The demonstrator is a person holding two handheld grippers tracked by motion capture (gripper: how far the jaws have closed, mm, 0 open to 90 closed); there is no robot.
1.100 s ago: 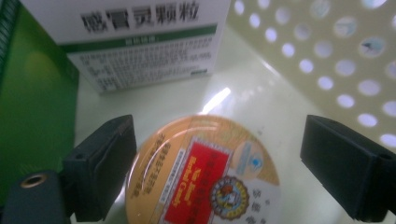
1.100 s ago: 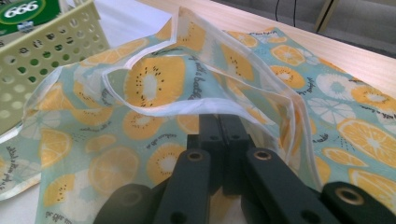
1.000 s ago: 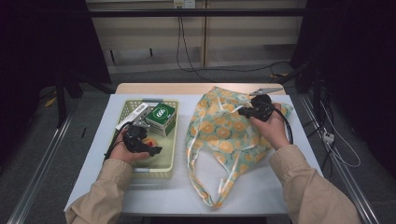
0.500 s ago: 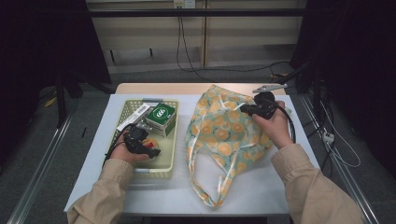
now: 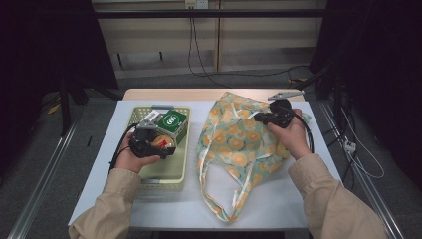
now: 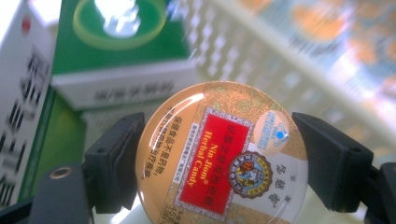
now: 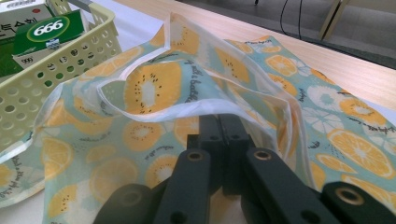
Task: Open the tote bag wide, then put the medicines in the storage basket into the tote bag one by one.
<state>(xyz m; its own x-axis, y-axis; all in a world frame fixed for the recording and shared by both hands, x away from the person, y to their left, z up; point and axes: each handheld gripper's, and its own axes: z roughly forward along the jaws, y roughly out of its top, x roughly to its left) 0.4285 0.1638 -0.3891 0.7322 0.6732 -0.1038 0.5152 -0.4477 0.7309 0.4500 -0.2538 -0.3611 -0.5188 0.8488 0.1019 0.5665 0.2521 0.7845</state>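
So, at the left of the high view, a yellow basket (image 5: 158, 174) is seen sitting on the white table (image 5: 278, 209), and the left gripper (image 5: 158, 144) is held over it with a round candy tin (image 5: 162, 142) clamped between its jaws. In the left gripper view the tin (image 6: 223, 156) is seen up close at lower centre: a glossy gold lid with leafy patterning, a red label panel reading "Nin Jiom Herbal Candy", a round dark emblem and a small pale badge. Both black pads are pressed against its rim, the jaws having just been closed in a bit onto it. Behind it, at upper left, a green box (image 6: 116, 51) is blurred.

Further right in the high view, a fruit-print cloth bag (image 5: 239, 149) is spread flat on the table. Its edge is pinched by the right gripper (image 5: 260, 117), jaws fully together on the fabric, as shown in the right gripper view (image 7: 219, 123).
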